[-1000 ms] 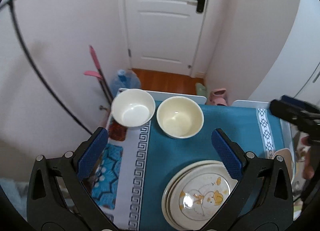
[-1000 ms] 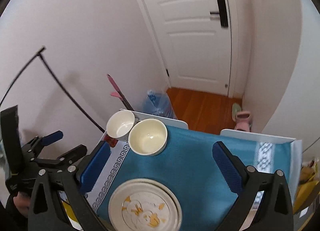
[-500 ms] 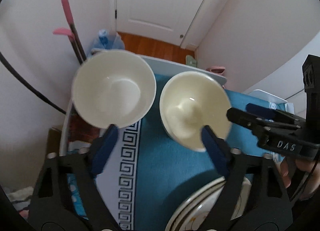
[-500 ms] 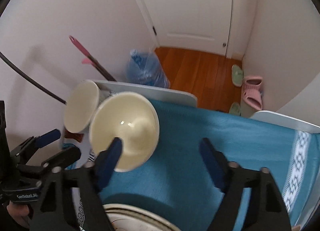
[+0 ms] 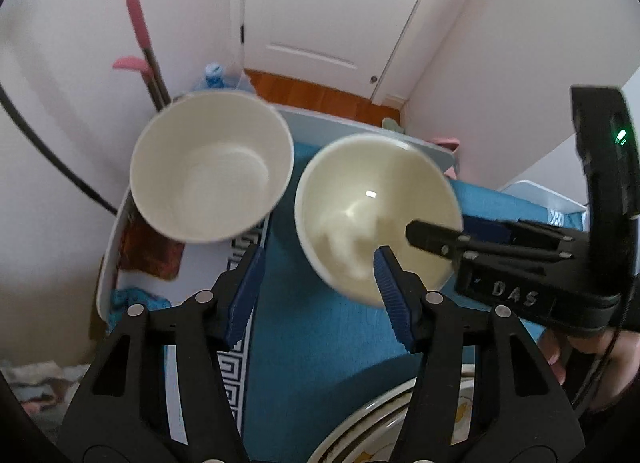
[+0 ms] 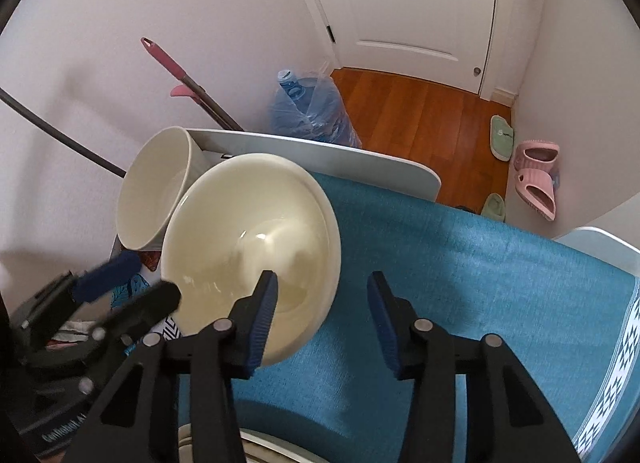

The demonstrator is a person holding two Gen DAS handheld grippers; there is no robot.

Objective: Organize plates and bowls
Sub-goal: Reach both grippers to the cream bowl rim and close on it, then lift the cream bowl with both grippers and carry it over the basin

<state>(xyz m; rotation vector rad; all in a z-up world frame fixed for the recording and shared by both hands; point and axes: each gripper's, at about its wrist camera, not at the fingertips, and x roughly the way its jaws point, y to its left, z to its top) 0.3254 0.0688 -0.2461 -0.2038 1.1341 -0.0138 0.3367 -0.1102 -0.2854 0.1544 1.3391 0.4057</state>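
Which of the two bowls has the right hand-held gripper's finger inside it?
The cream bowl, on the blue cloth; the white bowl behind it has none.

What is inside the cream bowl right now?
The cream bowl holds no food or dish; the right gripper has one finger over its inside, jaws closing. That finger covers part of the bowl's base.

Ahead of the left gripper (image 5: 318, 295), between its closing fingers, lies bare blue cloth (image 5: 304, 327); nothing stands in that gap. The white bowl (image 5: 212, 171) blocks the way beyond its left finger, the cream bowl (image 5: 376, 215) crowds its right finger. The right gripper (image 6: 322, 317), also closing, straddles the cream bowl's near rim, one finger inside. Right of its fingers the cloth runs clear. Plates (image 5: 372, 423) lie under both handles.
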